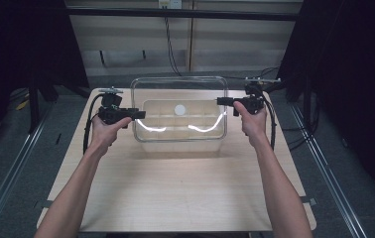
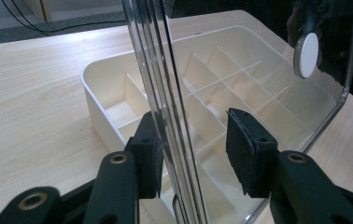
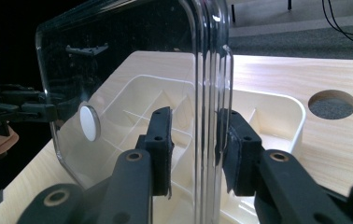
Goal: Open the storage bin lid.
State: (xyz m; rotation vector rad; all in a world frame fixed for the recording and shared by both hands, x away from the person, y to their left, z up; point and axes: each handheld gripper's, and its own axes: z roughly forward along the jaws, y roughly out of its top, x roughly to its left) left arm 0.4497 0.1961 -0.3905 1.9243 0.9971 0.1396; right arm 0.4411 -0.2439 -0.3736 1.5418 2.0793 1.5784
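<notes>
1. Centrally on wooden table (image 1: 175, 188): cream divided tray (image 1: 183, 126), clear lid (image 1: 178, 84) standing upright over it, near vertical, white round disc (image 1: 179, 109) on the lid face.
2. Left gripper (image 1: 138, 115) at 9 o'clock of the tray, held in left hand (image 1: 107, 130), jaws pointing toward 3 o'clock at the lid's left edge.
3. Left gripper view: lid edge (image 2: 158, 93) between the jaws, left pad (image 2: 149, 158) touching or just beside the plastic, right pad (image 2: 244, 154) standing apart from it; jaws part open, not clamped.
4. Right gripper (image 1: 223, 101) at 3 o'clock of the tray, held in right hand (image 1: 253, 121), jaws pointing toward 9 o'clock at the lid's right edge.
5. Right gripper view: lid edge (image 3: 209, 116) between the pads, right pad (image 3: 233, 149) against the rim, left pad (image 3: 160, 149) a slight gap off; narrowly open, firm grip cannot be told.
6. Same view: tray compartments (image 3: 137, 116) visible through the lid, round hole (image 3: 332, 104) in tabletop at 3 o'clock, other gripper (image 3: 11, 109) beyond the lid at 9 o'clock.
7. Cables (image 1: 90, 124) trailing from both grippers.
</notes>
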